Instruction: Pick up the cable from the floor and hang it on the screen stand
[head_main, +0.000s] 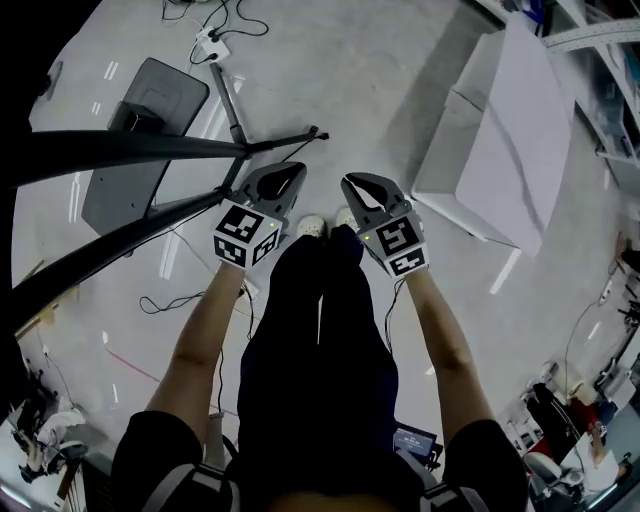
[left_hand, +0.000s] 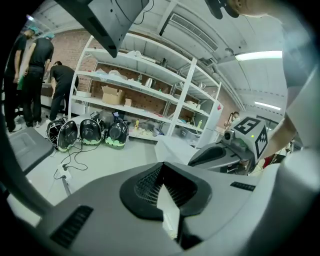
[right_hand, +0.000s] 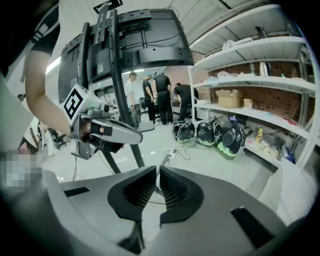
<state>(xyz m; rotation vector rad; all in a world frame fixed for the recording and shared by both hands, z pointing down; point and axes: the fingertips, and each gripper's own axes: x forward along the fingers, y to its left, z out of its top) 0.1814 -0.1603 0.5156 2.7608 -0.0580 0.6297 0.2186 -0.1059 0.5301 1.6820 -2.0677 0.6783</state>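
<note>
Two grippers are held out side by side above the person's shoes (head_main: 311, 227), with nothing in either.

- Left gripper (head_main: 290, 175): jaws are drawn together at the tips and hold nothing; only floor (head_main: 330, 90) shows past the ribbed pads.
- Right gripper (head_main: 352, 185): jaws are likewise closed, with no object between them.
- Cable (head_main: 243, 25): lies in loose loops on the floor beside a white plug block (head_main: 209, 42), beyond the foot of the screen stand (head_main: 275, 145) and well apart from both grippers.
- A second thin dark cable (head_main: 150, 303) lies by the person's left leg. Which of the two is meant cannot be told.
- Screen stand: upright, with its pole and the screen's back seen in the right gripper view. Nothing is seen hung on it.

Step judged: approach, pickup not yet begun. For the next move, one gripper must be opened, lowered to the floor and closed on a free run of cable, clear of the stand's legs. A loop is then to be lifted and draped over a part of the stand that can hold it. A slack loop is likely to slip from narrow pads.
</note>
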